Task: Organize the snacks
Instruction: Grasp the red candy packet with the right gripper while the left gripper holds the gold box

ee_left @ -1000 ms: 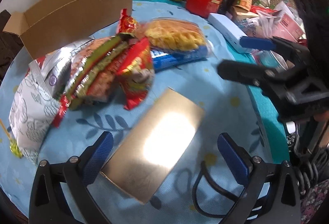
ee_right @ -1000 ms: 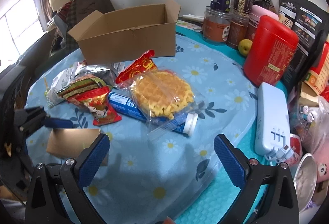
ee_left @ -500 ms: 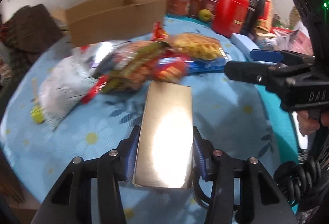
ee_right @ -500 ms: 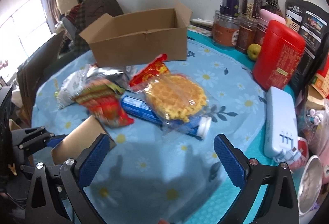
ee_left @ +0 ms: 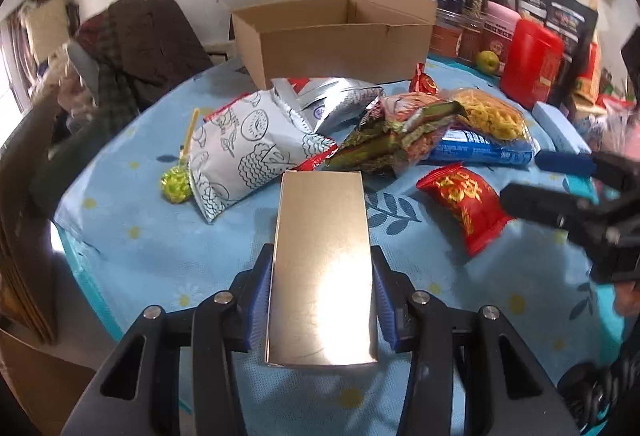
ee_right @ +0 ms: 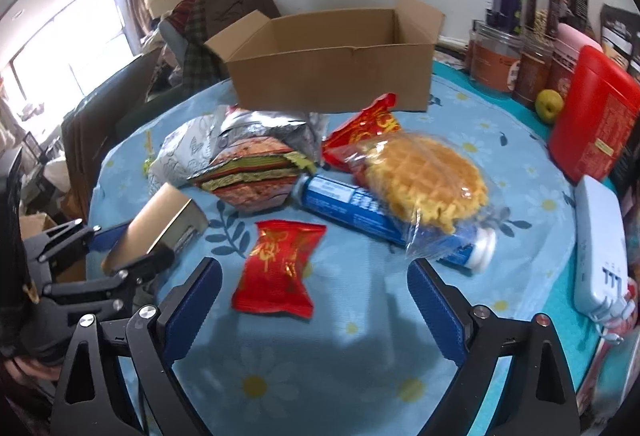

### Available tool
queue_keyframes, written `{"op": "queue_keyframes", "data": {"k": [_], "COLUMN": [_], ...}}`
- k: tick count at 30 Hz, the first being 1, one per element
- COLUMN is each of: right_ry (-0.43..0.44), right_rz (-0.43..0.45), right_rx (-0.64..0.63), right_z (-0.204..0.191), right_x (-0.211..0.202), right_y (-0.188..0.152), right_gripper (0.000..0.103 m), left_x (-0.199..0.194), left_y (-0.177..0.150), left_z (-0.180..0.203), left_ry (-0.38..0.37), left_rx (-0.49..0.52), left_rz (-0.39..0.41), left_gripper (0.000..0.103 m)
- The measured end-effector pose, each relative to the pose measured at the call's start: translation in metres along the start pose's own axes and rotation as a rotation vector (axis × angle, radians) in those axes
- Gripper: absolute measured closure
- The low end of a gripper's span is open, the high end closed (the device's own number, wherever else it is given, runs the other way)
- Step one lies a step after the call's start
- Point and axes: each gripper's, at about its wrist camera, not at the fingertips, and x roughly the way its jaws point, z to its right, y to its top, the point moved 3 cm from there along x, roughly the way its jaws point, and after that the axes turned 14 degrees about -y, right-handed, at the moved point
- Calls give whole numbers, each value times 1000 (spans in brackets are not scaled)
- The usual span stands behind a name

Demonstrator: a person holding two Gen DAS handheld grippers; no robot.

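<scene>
At six o'clock the left hand-held gripper (ee_left: 322, 300) clamps the gold box (ee_left: 322, 264) just above the counter (ee_left: 420, 388), right hand-held gripper (ee_right: 312, 300) wide open and empty; carried toward the carton (ee_left: 340, 44) at twelve, the slick box could slip or snag the snack pile (ee_left: 372, 132).

A lived-in home: clothes-heaped chair (ee_right: 224, 12), window (ee_right: 60, 48), floral tablecloth (ee_right: 500, 140).

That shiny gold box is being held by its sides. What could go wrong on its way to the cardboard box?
1. The left gripper pinches the gold box only at its near end, so it could tilt or slip out.
2. The heaped snack bags lie between it and the cardboard box; carried low, it might knock them.
</scene>
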Motion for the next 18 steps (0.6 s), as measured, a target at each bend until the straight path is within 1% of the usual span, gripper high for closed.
{"op": "queue_keyframes", "data": {"k": [2,4,6,7,10,12,15,16,17,18], "right_ry": [22,21,14,16,21,3,-63,-77,-90,-92], "right_rz": [-22,-34,-41,-46,-80,-105,-90,-82,-76,-79], "right_rx": [-12,-38,-61,-68,-71,-65,-84,-89,-82,-72], "right_z": [-7,-17,-23,-25,-30,-30,-32,-31,-29,-28], "right_x": [4,8,13,16,31,41,45,46,46,45], "right_y": [-1,-1,-2,-2,-1,-1,-1,-1,-1,-1], "right_gripper": [14,16,17,19,19,23,40,52,58,59], "left_x": [7,14,14,16,17,18,17,17,16,15], "left_y": [0,-3,-3,-2,0,3,5,5,5,4], "left_z": [-4,-9,-11,-11,-12,-14,-19,-20,-22,-23], "left_ry": [-3,-19,-21,-21,-28,-38,-68,-79,-87,-91], "left_rx": [-19,-51,-48,-46,-55,-67,-105,-126,-138,-143], "left_rz": [-14,-39,-30,-35,-45,-50,-32,-22,-16,-12], "left_gripper": [58,58,58,58,58,58,59,59,59,59]}}
